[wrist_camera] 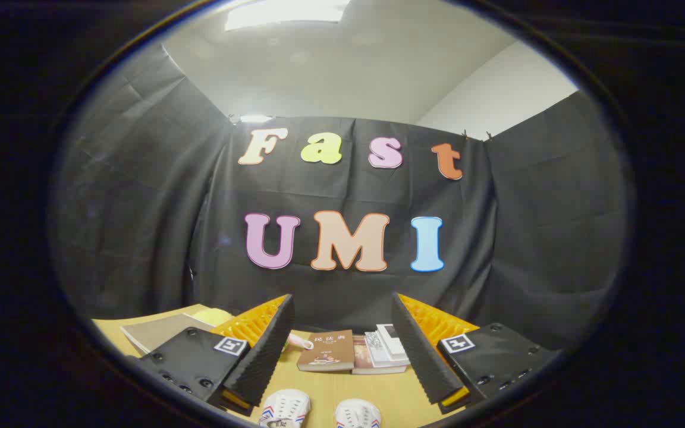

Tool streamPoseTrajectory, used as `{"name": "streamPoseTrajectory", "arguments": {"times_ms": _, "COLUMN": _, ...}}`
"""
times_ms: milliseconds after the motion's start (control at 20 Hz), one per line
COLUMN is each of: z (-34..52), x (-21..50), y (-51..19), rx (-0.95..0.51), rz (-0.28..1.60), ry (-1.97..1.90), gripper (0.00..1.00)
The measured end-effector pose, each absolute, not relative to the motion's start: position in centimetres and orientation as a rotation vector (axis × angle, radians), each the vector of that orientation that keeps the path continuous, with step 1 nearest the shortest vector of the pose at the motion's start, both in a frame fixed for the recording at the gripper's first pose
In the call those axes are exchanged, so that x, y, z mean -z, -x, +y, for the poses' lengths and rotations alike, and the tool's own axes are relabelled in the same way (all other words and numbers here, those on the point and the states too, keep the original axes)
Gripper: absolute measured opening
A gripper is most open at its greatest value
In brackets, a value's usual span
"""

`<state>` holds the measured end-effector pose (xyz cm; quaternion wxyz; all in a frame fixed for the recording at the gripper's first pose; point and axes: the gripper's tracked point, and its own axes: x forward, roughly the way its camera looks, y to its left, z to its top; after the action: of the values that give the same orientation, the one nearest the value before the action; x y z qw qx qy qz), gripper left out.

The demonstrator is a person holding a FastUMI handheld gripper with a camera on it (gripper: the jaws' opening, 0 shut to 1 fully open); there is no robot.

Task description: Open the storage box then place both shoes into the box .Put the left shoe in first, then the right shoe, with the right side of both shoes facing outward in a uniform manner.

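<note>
Gripper view: the gripper (342, 345) hangs above a wooden bench (390, 398), its jaws spread wide with nothing between them. At the bottom centre of the frame, two white shoes (319, 411) with red and blue stripes lie side by side between the jaws. Beyond them, mid-frame, a row of books (351, 352) rests on the bench; a tan folder (158, 333) lies lower left.

Shoes (319, 411) between parted fingers (265, 351); books (351, 352) beyond.

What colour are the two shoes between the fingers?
White shoes, with red and blue stripes on the sides; gripper view.
</note>
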<state>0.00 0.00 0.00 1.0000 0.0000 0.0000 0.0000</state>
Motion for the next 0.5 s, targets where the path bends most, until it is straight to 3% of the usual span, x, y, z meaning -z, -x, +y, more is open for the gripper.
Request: {"name": "streamPoseTrajectory", "arguments": {"times_ms": 500, "z": -0.18, "x": -0.01, "y": -0.41, "rx": 0.007, "rz": -0.002, "ry": 0.005, "gripper": 1.0}}
